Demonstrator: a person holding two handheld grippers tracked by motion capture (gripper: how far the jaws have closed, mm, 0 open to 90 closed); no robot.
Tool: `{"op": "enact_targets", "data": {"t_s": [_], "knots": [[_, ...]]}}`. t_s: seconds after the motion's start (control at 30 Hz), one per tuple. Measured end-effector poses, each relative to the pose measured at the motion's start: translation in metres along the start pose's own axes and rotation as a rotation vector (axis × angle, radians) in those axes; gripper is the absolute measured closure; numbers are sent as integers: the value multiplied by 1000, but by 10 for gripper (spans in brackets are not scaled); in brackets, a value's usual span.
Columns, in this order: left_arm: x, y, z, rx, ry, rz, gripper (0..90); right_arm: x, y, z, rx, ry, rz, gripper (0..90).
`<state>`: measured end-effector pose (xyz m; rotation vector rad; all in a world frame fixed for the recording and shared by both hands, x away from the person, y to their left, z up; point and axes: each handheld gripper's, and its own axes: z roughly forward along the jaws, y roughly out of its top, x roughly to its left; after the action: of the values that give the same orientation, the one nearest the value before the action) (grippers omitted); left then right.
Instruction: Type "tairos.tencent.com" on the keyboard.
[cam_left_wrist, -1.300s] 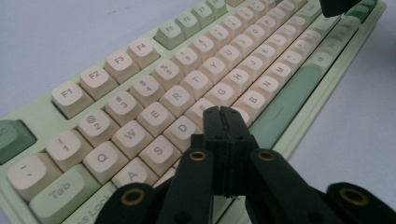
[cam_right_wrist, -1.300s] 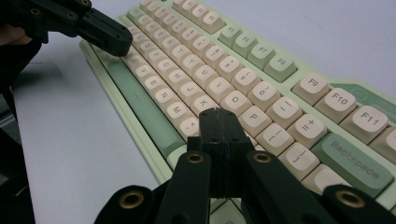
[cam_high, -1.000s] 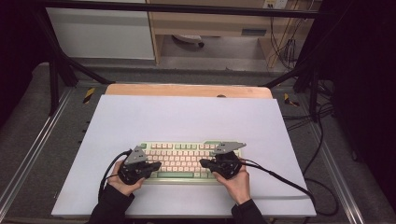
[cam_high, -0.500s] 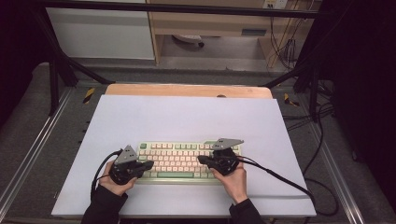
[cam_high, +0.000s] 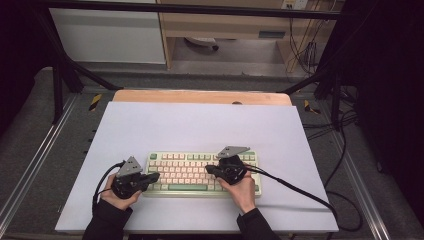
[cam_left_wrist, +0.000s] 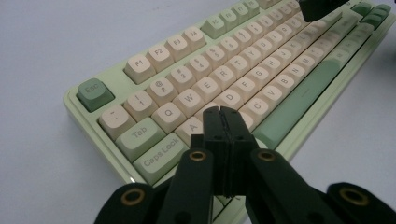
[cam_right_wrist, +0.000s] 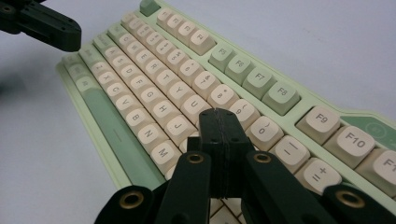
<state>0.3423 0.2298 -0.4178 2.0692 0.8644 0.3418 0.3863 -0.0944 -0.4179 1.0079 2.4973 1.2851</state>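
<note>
While pale green rectangular plastic keyboard (cam_high: 202, 172) lies near white worktop's (cam_high: 200, 125) front edge, left gripper (cam_high: 151, 177) and right gripper (cam_high: 210, 169) hover over keys, jaws pressed together, empty

I'm looking at a keyboard (cam_high: 202, 172) with a pale green case, cream letter keys with dark print, and sage green Esc, Tab, Caps Lock and space bar. My left claw (cam_left_wrist: 219, 122) and right claw (cam_right_wrist: 218, 122) are showing matt black with brass-coloured rivets. The worktop (cam_high: 200, 125) is showing pale lavender-white, edged with light wood.
</note>
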Motion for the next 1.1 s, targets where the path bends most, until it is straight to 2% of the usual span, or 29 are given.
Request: {"op": "enact_targets", "data": {"t_s": [0.23,0.57,1.1], "knots": [[2,-2,0,0,4,-6,896,-3,-2,12,19,-12,8,900],[3,-2,0,2,5,-6,896,-4,-5,17,31,-22,7,900],[4,-3,1,2,6,-11,896,3,1,-3,-4,5,-15,900]]}}
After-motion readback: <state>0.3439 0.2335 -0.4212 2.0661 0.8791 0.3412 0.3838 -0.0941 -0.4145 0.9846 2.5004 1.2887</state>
